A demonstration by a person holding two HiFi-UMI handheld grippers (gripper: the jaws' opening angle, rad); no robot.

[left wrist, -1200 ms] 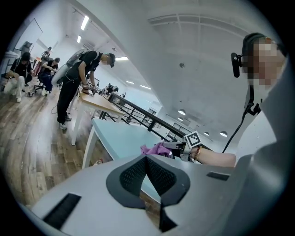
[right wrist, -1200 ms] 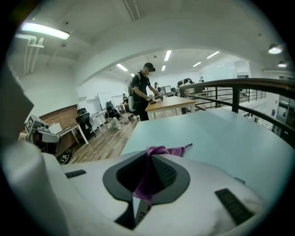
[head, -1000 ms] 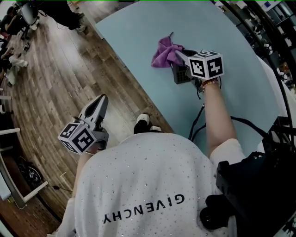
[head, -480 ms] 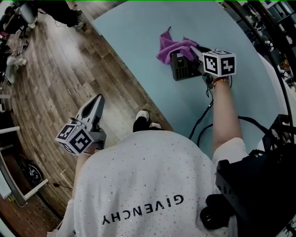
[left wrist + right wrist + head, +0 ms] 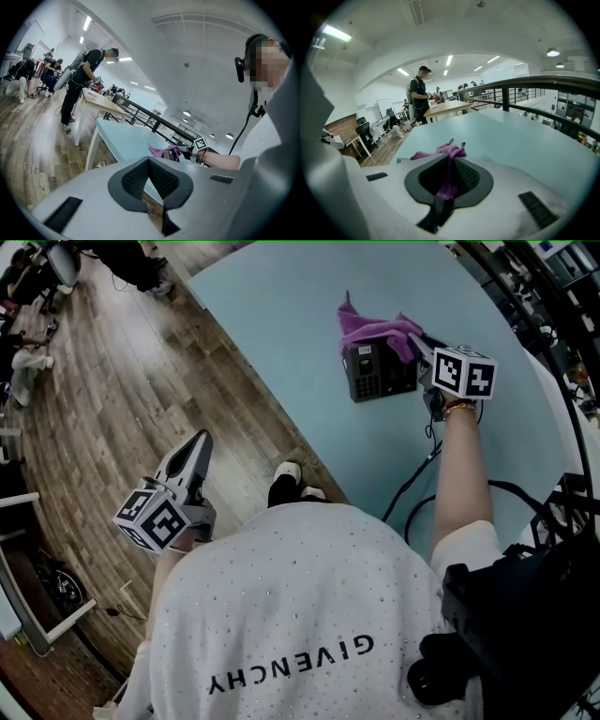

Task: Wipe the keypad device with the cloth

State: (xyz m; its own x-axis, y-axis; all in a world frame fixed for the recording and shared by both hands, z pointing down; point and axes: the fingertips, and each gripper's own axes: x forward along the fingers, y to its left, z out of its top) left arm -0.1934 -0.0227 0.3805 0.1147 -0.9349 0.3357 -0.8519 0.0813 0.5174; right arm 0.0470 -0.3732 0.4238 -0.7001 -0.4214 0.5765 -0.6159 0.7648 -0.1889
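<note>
The black keypad device [image 5: 377, 371] lies on the pale blue table [image 5: 281, 306], its keypad face showing. A purple cloth [image 5: 375, 331] is bunched over the device's far edge. My right gripper [image 5: 419, 343] is shut on the cloth [image 5: 440, 152], a strip of which is pinched between the jaws [image 5: 450, 161]. My left gripper [image 5: 199, 444] hangs over the wooden floor, well off the table's near left edge, shut with nothing in it. From the left gripper view [image 5: 149, 161], the cloth [image 5: 164, 151] shows far off on the table.
Black cables [image 5: 412, 484] run over the table beside my right arm. The table's edge [image 5: 281, 418] runs diagonally past my feet [image 5: 286, 486]. A person [image 5: 82, 79] stands at another table behind. A dark railing [image 5: 543, 86] borders the far side.
The right gripper has dragged the cloth to the right across the device, from its left side to its far edge, uncovering the keypad face. The left gripper has barely moved.
</note>
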